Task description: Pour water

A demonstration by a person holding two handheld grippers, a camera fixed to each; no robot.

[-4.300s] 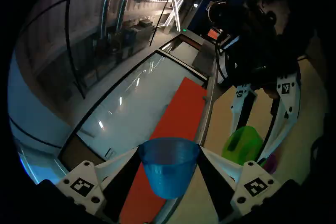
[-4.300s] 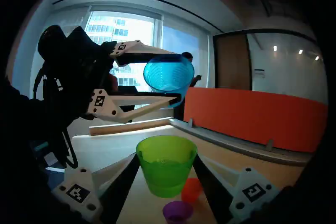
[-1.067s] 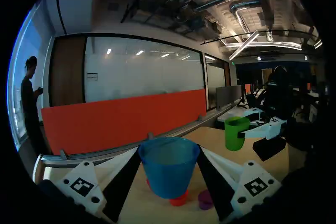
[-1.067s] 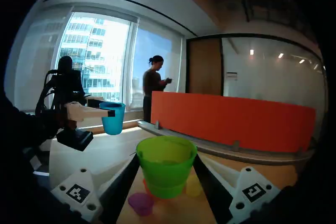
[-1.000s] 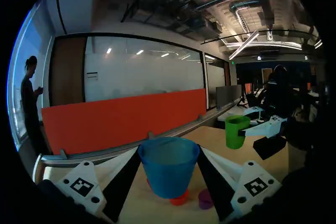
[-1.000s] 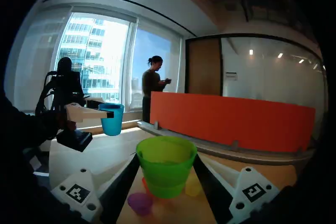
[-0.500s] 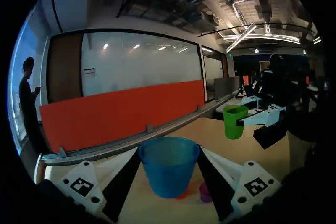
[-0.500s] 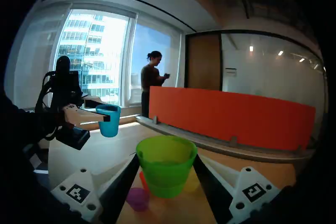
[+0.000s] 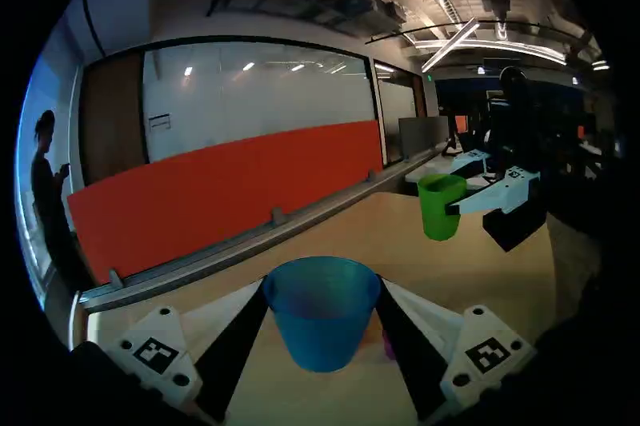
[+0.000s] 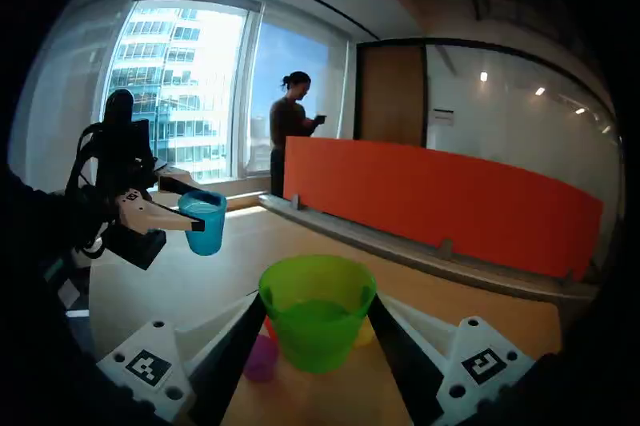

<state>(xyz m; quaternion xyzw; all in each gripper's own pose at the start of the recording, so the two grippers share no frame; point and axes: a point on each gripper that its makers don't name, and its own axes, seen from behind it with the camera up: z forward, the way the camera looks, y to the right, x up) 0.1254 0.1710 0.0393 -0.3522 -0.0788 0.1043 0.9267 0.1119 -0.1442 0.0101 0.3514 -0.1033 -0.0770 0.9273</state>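
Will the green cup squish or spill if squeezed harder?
Probably squishes a little: the green cup looks like thin, see-through plastic. It seems partly filled, so tilting may spill. The right gripper holds its tapered sides, so it might slip.

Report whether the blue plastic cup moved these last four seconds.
Yes. In the right gripper view the blue plastic cup went left and down, away from the end of the orange partition panel; the left tongs hold it upright.

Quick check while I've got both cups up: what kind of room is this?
Most likely an open-plan office. The light wood desk runs along an orange divider panel, a glass-walled room stands behind it, and tall windows look out on high-rise buildings.
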